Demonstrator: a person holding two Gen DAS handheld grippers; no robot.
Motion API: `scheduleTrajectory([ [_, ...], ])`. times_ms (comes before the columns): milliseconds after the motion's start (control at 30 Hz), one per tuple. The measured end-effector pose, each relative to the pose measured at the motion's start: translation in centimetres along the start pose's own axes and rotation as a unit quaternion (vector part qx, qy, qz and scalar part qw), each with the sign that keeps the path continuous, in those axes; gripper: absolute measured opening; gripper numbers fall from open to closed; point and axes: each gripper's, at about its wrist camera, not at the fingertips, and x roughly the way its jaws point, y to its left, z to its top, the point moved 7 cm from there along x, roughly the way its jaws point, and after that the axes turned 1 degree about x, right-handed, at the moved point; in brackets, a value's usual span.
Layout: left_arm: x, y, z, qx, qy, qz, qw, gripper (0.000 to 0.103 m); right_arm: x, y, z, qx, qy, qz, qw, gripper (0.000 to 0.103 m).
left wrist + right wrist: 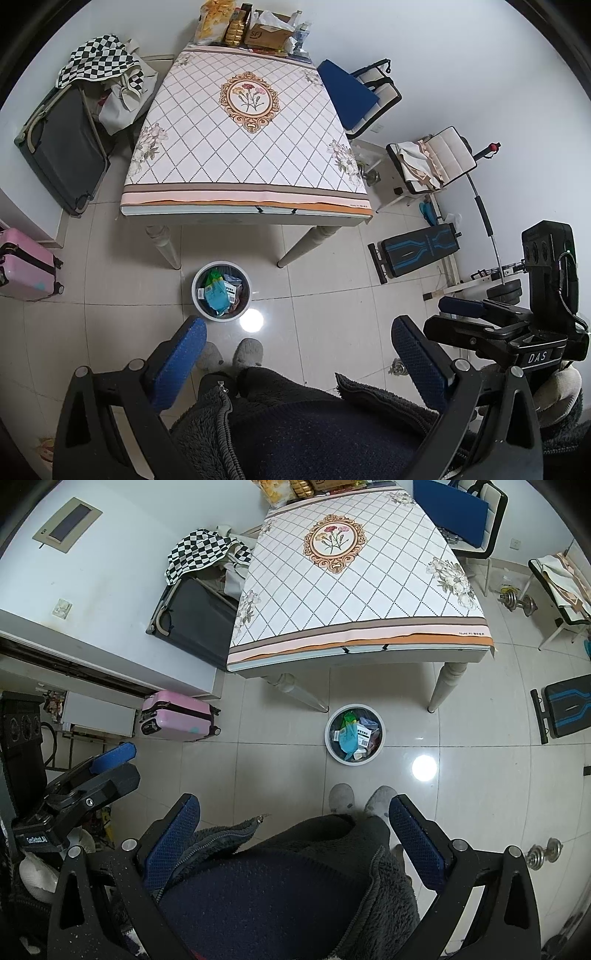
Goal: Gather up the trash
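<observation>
A round white trash bin [221, 290] stands on the tiled floor in front of the table, holding several wrappers and small boxes; it also shows in the right wrist view [354, 735]. The table [243, 122] has a diamond-patterned floral cloth, also seen in the right wrist view [354, 587]. My left gripper [299, 354] is open and empty, held high above the person's lap. My right gripper [293, 830] is open and empty, also over the lap. The right gripper shows at the right of the left wrist view [480, 317].
Snack bags and a cardboard box [255, 26] sit at the table's far end. A dark suitcase [62, 147] and a pink suitcase [26, 264] stand at the left. Chairs [362, 96], a bench [417, 251] and dumbbells [517, 602] stand at the right. The person's slippers [236, 354] are near the bin.
</observation>
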Motion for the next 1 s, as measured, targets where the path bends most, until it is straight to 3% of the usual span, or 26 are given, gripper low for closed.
scheduleTrajectory([
  [1000,-0.50,0.19,0.11,0.003,-0.005,0.000,1.0000,0.102,0.08,0.79,0.55,-0.002,-0.002,-0.001,1.000,0.103],
])
